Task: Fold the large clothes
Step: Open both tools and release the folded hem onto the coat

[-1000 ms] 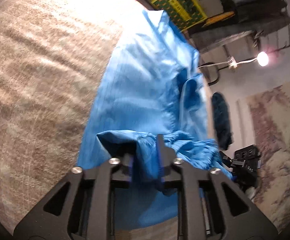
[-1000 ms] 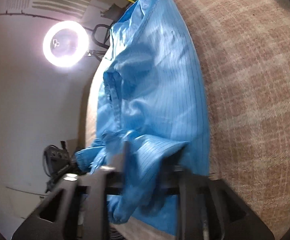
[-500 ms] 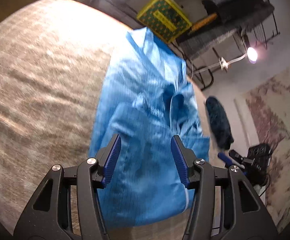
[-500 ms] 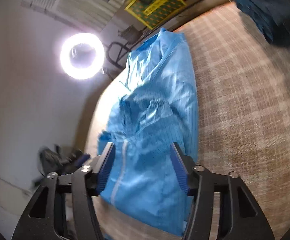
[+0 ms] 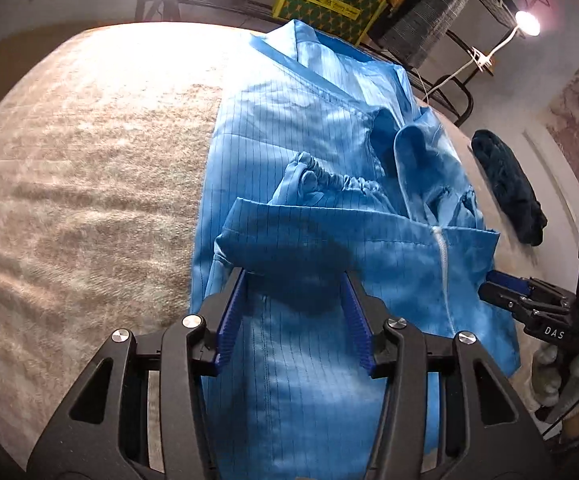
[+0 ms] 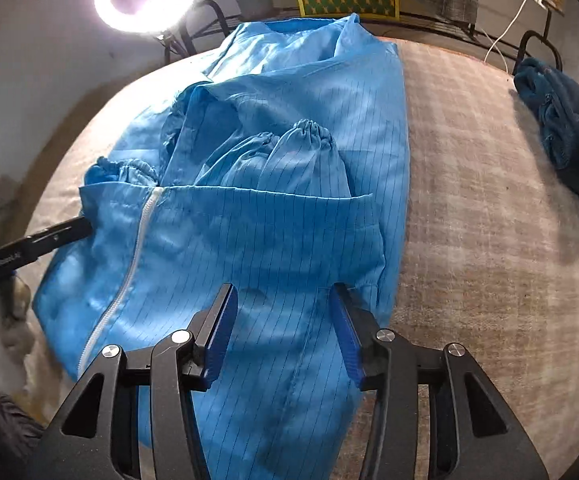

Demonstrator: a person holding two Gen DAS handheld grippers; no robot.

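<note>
Garment: a blue zip-front work coat of thin, slightly glossy fabric with a fine dark pinstripe grid, lay lengthwise on the table, which was covered by a beige, coarsely woven cloth. The hem end was doubled back over the body, its straight edge crossing the coat, and two elastic-gathered cuffs showed just beyond that edge; a white zipper ran down the folded panel. The left gripper and the right gripper each hovered over the near part of the fold, jaws wide and holding nothing. Judged from this layout, one lengthwise fold was complete and the step in hand was release and repositioning. The next move likely called for regripping the near doubled edge at both corners and carrying it toward the collar without dragging the slippery layers apart. A dark teal cloth lay well apart on the table.
</note>
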